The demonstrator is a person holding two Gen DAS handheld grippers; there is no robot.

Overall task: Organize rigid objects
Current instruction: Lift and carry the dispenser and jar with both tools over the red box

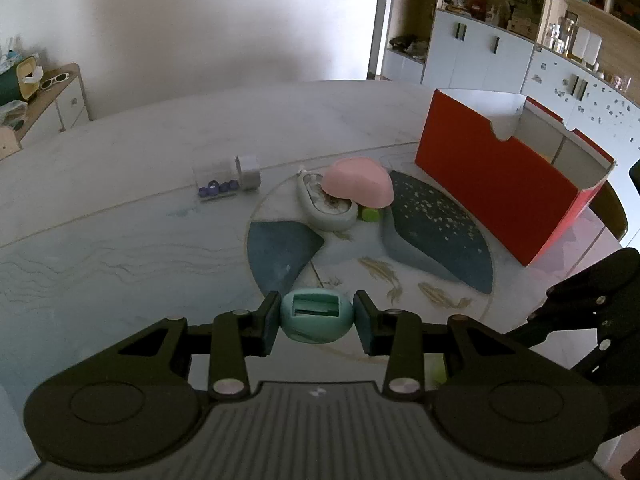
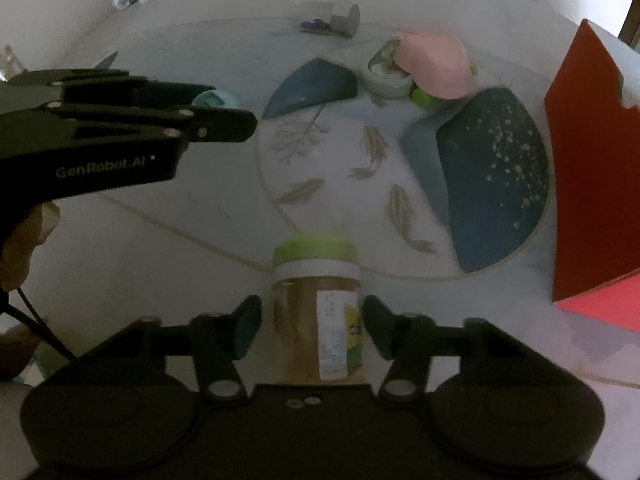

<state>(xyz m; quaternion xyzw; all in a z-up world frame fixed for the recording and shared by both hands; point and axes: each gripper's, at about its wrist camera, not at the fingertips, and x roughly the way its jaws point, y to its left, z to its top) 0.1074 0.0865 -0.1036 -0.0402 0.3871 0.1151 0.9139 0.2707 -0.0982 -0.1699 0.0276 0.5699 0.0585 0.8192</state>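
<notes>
Two grippers are in your hands above a pale marble-patterned table (image 1: 120,248) with a round inlay of dark blue wedges and gold fish. Your left gripper (image 1: 316,322) has its two fingers pressed against the sides of a small mint-green egg-shaped object (image 1: 316,320) with a rectangular slot in its top; in the right wrist view the same gripper (image 2: 224,120) enters from the left, side-on, with that mint-green piece just visible behind its fingers. Your right gripper (image 2: 310,326) has its fingers apart on either side of a clear jar (image 2: 318,312) with a light green lid and a white and yellow label; a narrow gap shows between each pad and the jar, so it is not gripped. The jar sits just inside the near edge of the round inlay. Farther across the table, near the inlay's far edge, a pink rounded object (image 1: 358,182) rests partly on top of a pale grey-green oval dish (image 1: 328,206), and a small bright green piece (image 1: 370,214) lies just beside them, touching the pink shape's lower edge. To their left, a clear plastic container (image 1: 226,180) lies on its side with small purple pieces inside and a grey cap at its right end. To the right of the inlay stands an open red box (image 1: 500,196) with white inner walls and a notch cut in its top rim. White cabinets and wooden shelves fill the background beyond the box.
</notes>
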